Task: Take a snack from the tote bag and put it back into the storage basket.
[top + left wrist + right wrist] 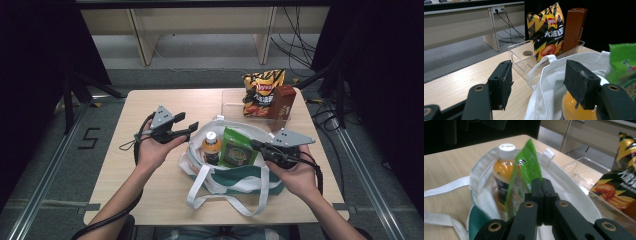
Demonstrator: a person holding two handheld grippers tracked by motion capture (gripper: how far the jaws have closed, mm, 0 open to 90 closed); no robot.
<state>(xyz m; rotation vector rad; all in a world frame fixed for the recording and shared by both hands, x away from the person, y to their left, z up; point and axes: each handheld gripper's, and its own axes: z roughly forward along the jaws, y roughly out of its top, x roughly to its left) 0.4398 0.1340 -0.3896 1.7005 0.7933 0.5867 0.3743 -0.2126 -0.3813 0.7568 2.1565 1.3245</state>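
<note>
A white and green tote bag lies open at the middle of the wooden table. Inside it stands an orange juice bottle with a white cap, and beside that a green snack packet leans upright. My right gripper reaches in from the bag's right side. In the right gripper view its jaws are shut on the serrated edge of the packet, with the bottle just behind. My left gripper is held open at the bag's left rim. Its jaws are wide apart and hold nothing.
A clear plastic bin stands at the table's back right, holding a yellow and black chips bag and a brown carton. The tote's white handles trail toward the front edge. Bare tabletop lies to the left.
</note>
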